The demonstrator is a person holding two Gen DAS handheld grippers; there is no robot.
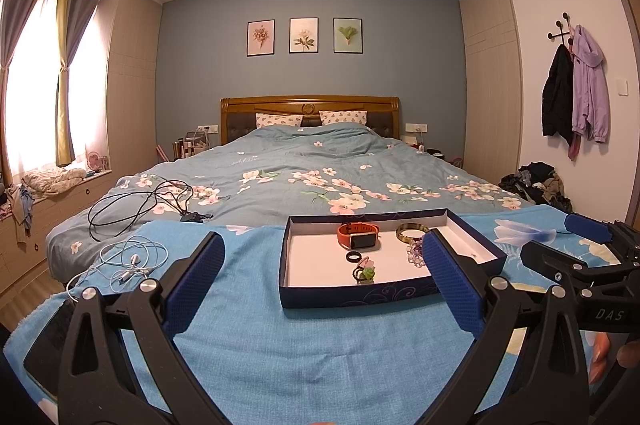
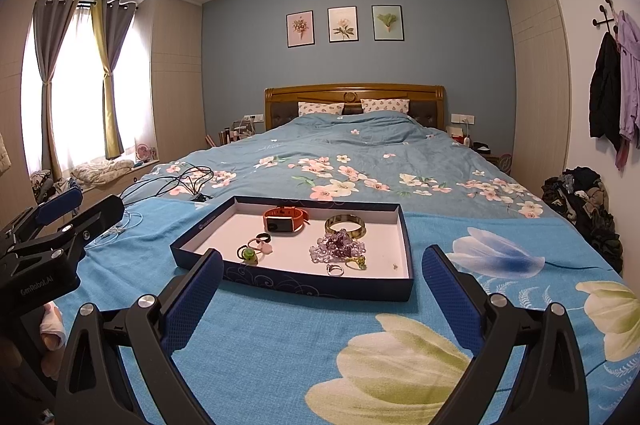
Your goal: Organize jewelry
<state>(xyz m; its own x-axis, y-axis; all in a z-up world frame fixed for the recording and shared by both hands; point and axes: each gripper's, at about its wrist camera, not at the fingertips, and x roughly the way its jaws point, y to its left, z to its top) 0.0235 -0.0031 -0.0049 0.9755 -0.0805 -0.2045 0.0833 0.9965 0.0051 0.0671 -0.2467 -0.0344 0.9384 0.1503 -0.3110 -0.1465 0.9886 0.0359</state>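
Right wrist view showed the shallow dark-blue box (image 2: 304,285) lying on a blue flowered blanket (image 2: 280,353) at the foot of the bed, with the jewelry gathered inside on its white floor. An orange-strapped watch (image 2: 285,220) sat toward the far wall; a mottled bangle (image 2: 345,225) lay just beside it to the right. Nearer the front lay a cluster of purple beads (image 2: 338,248), a small silver ring (image 2: 335,269), a green-stoned ring (image 2: 357,262), a black ring (image 2: 263,237) and a green-and-pink hair tie (image 2: 251,252). A tiny speck near the right wall was too small to identify.

The right gripper (image 2: 320,299) hung just short of the box's near wall, jaws spread wide and holding nothing. The left gripper (image 1: 322,279), seen in the left wrist view, was likewise spread and empty, its right finger (image 1: 452,285) overlapping the box's corner in the picture.

Outward, white earphones (image 1: 128,261) and black cables (image 1: 136,201) lay on the bedding, well apart from the box.

Judged from this layout, gathering appeared complete, or sorting within the box had not begun. A next move would call for a fine pinch on one small piece, the beads and rings lying close together.
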